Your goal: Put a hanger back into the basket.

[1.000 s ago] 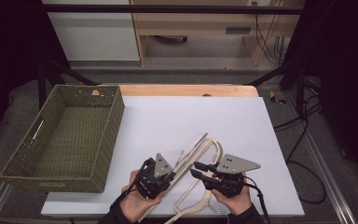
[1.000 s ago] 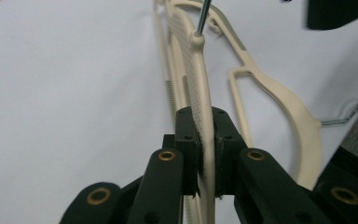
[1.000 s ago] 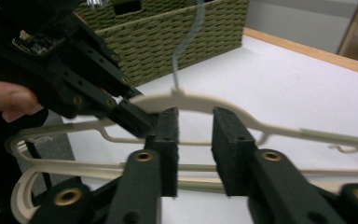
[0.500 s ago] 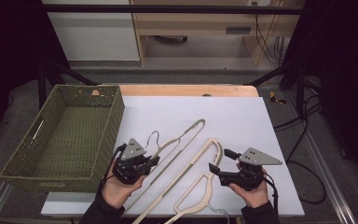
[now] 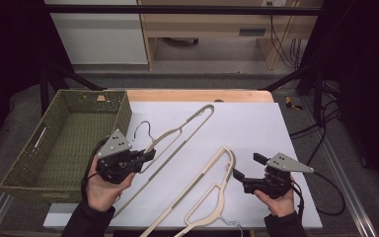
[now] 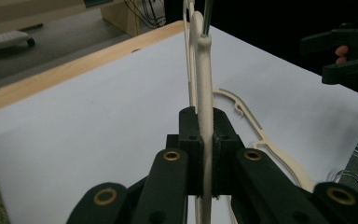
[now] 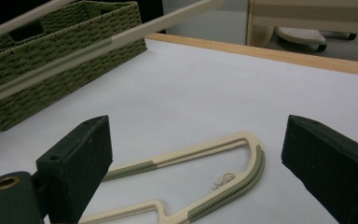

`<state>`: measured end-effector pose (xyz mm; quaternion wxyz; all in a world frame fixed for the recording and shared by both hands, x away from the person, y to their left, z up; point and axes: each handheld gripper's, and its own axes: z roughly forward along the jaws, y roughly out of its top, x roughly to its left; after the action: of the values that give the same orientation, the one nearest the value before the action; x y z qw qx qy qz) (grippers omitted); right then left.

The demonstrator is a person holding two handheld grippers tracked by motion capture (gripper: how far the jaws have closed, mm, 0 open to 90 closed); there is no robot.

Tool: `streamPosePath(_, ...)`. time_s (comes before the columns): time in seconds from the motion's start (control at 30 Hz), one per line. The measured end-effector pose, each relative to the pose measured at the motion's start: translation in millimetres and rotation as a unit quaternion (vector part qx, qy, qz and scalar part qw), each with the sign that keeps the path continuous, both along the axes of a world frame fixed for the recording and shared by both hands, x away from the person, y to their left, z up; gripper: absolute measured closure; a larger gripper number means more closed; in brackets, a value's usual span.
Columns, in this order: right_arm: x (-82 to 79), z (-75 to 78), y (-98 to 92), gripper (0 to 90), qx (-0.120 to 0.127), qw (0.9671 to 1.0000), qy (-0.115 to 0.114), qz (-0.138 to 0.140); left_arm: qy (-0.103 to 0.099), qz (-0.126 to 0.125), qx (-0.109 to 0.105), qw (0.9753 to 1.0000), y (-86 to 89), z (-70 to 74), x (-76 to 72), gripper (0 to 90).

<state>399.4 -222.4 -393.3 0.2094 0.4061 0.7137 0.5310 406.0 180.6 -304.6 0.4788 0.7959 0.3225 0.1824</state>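
Note:
Two cream hangers with grey-green grip strips. My left gripper (image 5: 149, 154) is shut on one hanger (image 5: 182, 129) near its neck and holds it tilted above the white table, its wire hook (image 5: 143, 129) pointing toward the basket. In the left gripper view the jaws (image 6: 204, 128) pinch this hanger (image 6: 200, 56) edge-on. The other hanger (image 5: 205, 183) lies flat at the table's front. My right gripper (image 5: 247, 166) hovers open just right of it. In the right gripper view the jaws (image 7: 200, 144) stand wide apart above that hanger's (image 7: 205, 151) shoulder end.
A green woven basket (image 5: 29, 148) sits empty at the table's left edge, also in the right gripper view as the basket (image 7: 60, 70). A wooden strip (image 5: 197, 95) borders the far edge of the white table (image 5: 256, 123). Cables trail off the right side.
The hands have drawn apart. My left gripper carried one hanger up and to the left, toward the basket. My right gripper moved right, open, leaving the other hanger on the table.

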Motion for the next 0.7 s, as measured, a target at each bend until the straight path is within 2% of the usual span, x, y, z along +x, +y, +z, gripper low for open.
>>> streamPosePath(0.23,-1.4,3.9,-6.7,6.7,0.003,0.9999,-0.008,-0.009,-0.03,-0.012,-0.005,0.9995,19.9,35.9,6.9,85.7)
streamPosePath(0.33,-1.9,5.4,-10.3,5.4,0.003,0.9998,-0.012,-0.012,-0.042,-0.009,-0.004,0.9991,30.5,47.4,13.7,85.7)
streamPosePath(0.5,-1.5,6.5,-13.7,4.2,0.003,0.9997,-0.013,-0.018,-0.042,-0.006,0.003,0.9991,50.6,56.8,28.9,85.7)
streamPosePath(0.7,-1.3,7.1,-14.6,4.3,0.0,0.9998,-0.014,-0.016,-0.039,0.015,0.017,0.999,70.1,61.5,43.9,85.6)
